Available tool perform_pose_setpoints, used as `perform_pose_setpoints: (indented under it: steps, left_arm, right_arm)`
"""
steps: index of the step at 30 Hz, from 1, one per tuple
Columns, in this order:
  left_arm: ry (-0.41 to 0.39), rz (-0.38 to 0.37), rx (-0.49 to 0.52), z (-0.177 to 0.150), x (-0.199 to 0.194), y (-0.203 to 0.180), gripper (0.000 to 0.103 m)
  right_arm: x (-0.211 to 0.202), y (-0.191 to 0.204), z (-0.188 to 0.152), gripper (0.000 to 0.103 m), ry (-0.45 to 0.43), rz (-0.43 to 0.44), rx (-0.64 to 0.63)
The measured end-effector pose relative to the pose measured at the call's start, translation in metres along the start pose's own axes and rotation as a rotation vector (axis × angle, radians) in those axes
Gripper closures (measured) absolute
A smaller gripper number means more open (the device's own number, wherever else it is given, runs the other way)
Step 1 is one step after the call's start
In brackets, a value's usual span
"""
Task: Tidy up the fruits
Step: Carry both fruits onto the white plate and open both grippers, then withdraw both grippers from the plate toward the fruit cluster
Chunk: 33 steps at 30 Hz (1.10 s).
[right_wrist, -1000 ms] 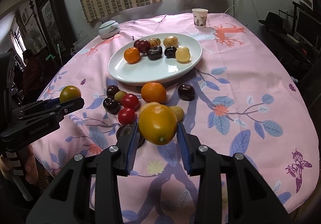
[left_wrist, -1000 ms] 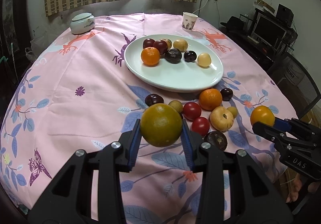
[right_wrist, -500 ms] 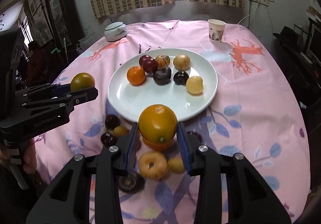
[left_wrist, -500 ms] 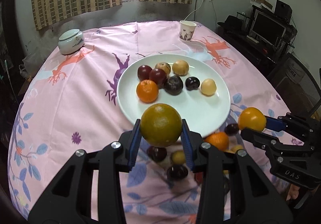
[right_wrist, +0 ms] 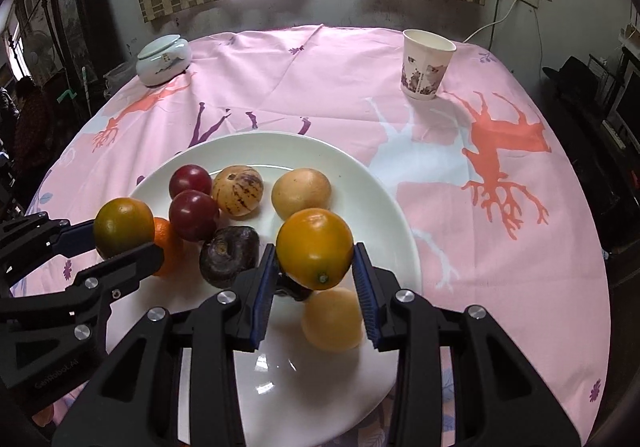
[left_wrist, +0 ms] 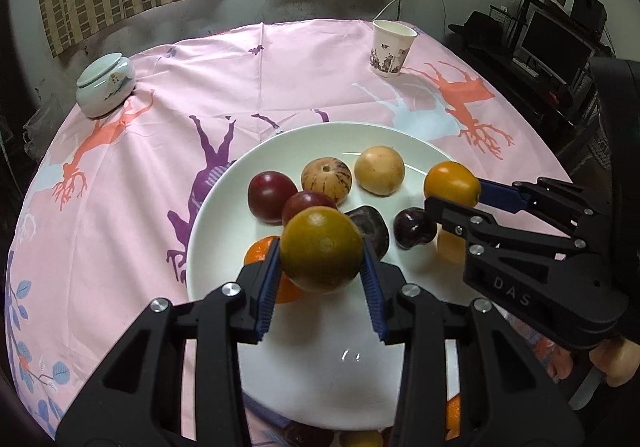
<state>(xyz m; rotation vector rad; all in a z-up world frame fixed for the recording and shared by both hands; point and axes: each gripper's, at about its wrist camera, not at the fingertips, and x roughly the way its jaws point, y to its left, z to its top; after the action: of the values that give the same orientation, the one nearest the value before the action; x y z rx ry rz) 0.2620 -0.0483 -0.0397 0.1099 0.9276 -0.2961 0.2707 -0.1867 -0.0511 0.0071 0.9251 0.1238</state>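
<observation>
While both tongs clamp oranges, only left wrist's view shows fingers (left_wrist: pixel 618 361) — lower right

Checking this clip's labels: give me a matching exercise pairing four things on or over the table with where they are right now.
Things:
1. greenish-orange citrus
2. bright orange citrus
3. paper cup
4. striped tan fruit

Places:
A. on the white plate
B. in the right hand-held gripper
C. on the pink tablecloth, beyond the plate
D. in the left hand-held gripper

Pairs: 1-D, 2-B, 3-C, 4-A
</observation>
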Motion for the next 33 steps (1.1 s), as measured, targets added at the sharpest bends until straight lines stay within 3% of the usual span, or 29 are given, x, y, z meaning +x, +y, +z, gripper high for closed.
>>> perform_pose_setpoints:
  steps: [3,4,7,9,13,20,23,27,33]
  left_arm:
    - [0.017,-0.008,0.004,0.003,0.003,-0.001,0.063]
    - [0.01,-0.01,0.002,0.003,0.0,0.0,0.056]
    - [-0.057,-0.002,-0.004,0.003,-0.024,0.003,0.03]
    - [-0.097,0.011,-0.008,0.001,-0.045,0.006,0.024]
    - [-0.166,0.044,-0.011,-0.021,-0.091,0.01,0.011]
    - [-0.201,0.039,-0.034,-0.1,-0.142,0.01,0.009]
    - [-0.201,0.063,-0.068,-0.133,-0.152,0.012,0.009]
    - [-0.191,0.084,-0.101,-0.167,-0.158,0.017,0.009]
    - [-0.166,0.107,-0.1,-0.193,-0.156,0.014,0.009]
  right_arm:
    - [0.007,-0.002,0.001,0.06,0.038,-0.014,-0.007]
    - [0.006,-0.001,0.0,0.052,0.038,-0.034,-0.018]
    - [-0.012,0.003,-0.004,0.05,-0.003,-0.063,-0.064]
    - [-0.029,0.005,-0.01,0.039,-0.022,-0.074,-0.084]
    - [-0.077,0.016,-0.037,0.039,-0.066,-0.067,-0.125]
    - [-0.155,0.035,-0.126,0.038,-0.073,0.021,-0.09]
    - [-0.176,0.045,-0.162,0.038,-0.097,0.013,-0.071]
    - [-0.188,0.058,-0.194,0.038,-0.099,0.025,-0.047]
    - [-0.179,0.071,-0.212,0.038,-0.058,0.049,-0.048]
